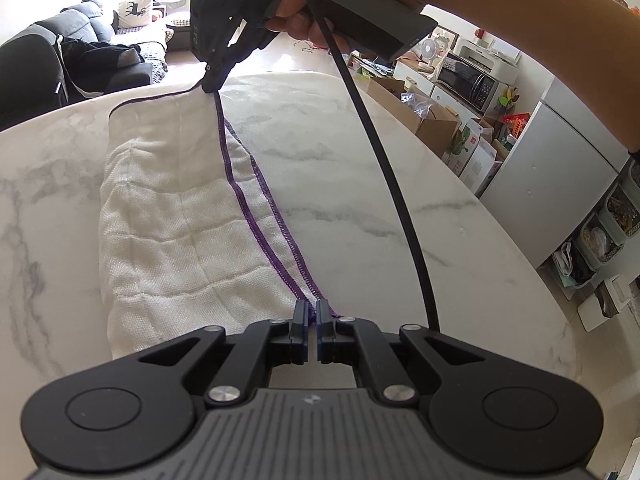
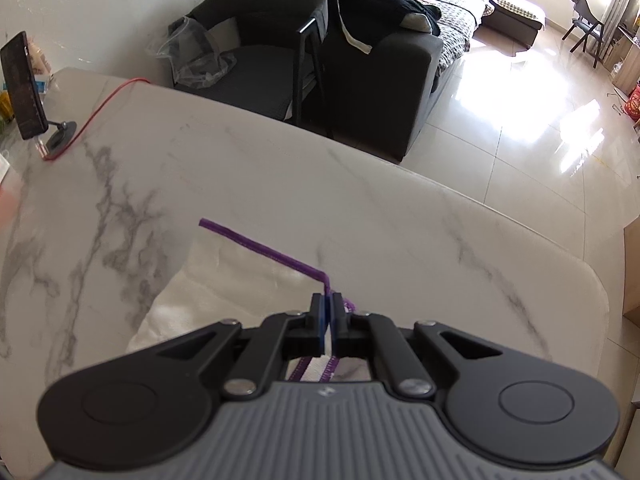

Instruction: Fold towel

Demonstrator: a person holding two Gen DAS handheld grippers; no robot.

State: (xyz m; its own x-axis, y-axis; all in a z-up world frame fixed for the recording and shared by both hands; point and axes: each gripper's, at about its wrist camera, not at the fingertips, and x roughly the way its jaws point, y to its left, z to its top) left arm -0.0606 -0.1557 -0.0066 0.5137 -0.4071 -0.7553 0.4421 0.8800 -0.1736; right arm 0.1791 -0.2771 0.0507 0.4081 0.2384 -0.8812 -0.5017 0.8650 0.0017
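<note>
Towel (image 1: 172, 216), white with a purple stitched hem (image 1: 256, 232), lies folded lengthwise on the marble tabletop (image 1: 400, 216), its long hemmed edges running side by side from the near end to the far end. The left gripper (image 1: 313, 312) is clamped shut on the near corner, with purple hem pinched between its jaws and both layers of edge leading away from it. At the far end the right gripper (image 1: 210, 84) is closed on the other corner, lifting it slightly off the marble so the hem rises to meet it; a hand (image 1: 320, 4) holds its grey handle, and a black cable (image 1: 384, 168) arcs from there across the tabletop.

In the right wrist view the right gripper (image 2: 329, 310) has its jaws pressed together on the fabric, a purple strip of hem (image 2: 260, 246) standing up and bending away to the left above the white towel (image 2: 208, 300). Beyond the tabletop's (image 2: 280, 184) edge stand a dark armchair (image 2: 256, 52) and a sofa (image 2: 384, 80), and a phone on a small stand (image 2: 24, 88) sits at the far left with a red cable (image 2: 100, 104) trailing from it
</note>
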